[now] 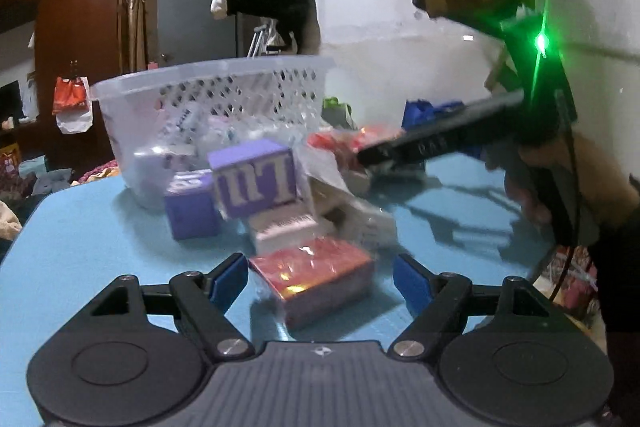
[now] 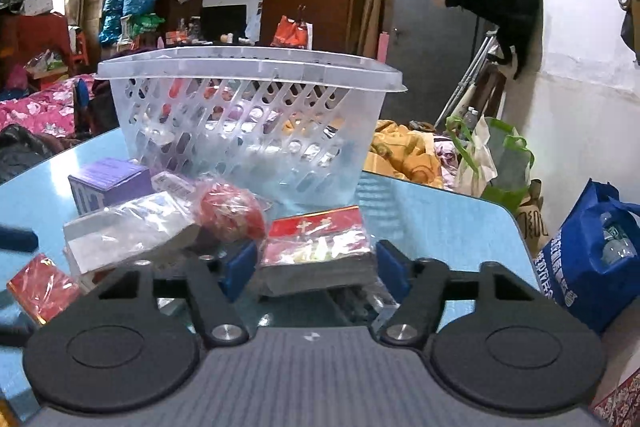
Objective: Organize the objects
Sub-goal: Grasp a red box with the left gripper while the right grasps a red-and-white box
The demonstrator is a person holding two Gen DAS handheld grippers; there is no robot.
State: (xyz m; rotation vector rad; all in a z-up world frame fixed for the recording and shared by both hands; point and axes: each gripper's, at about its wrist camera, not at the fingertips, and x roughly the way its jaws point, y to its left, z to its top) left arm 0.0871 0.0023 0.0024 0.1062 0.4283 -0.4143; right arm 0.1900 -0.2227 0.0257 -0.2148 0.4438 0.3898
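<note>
Currently both grippers, left (image 1: 320, 277) and right (image 2: 316, 267), sit released, each straddling a red packet (image 1: 316, 277) (image 2: 320, 247) lower-centre; next probably clench, lift into basket (image 2: 248, 67).

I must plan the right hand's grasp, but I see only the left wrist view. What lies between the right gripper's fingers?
Observer: A red packet in clear wrap lies between the right gripper's open fingers; contact is unclear.
Operator: Is the basket behind it?
Observer: Yes, the clear plastic basket stands upright just behind that packet.
Operator: What is to its left?
Observer: A red bundle in a clear bag, then a purple box further left.
</note>
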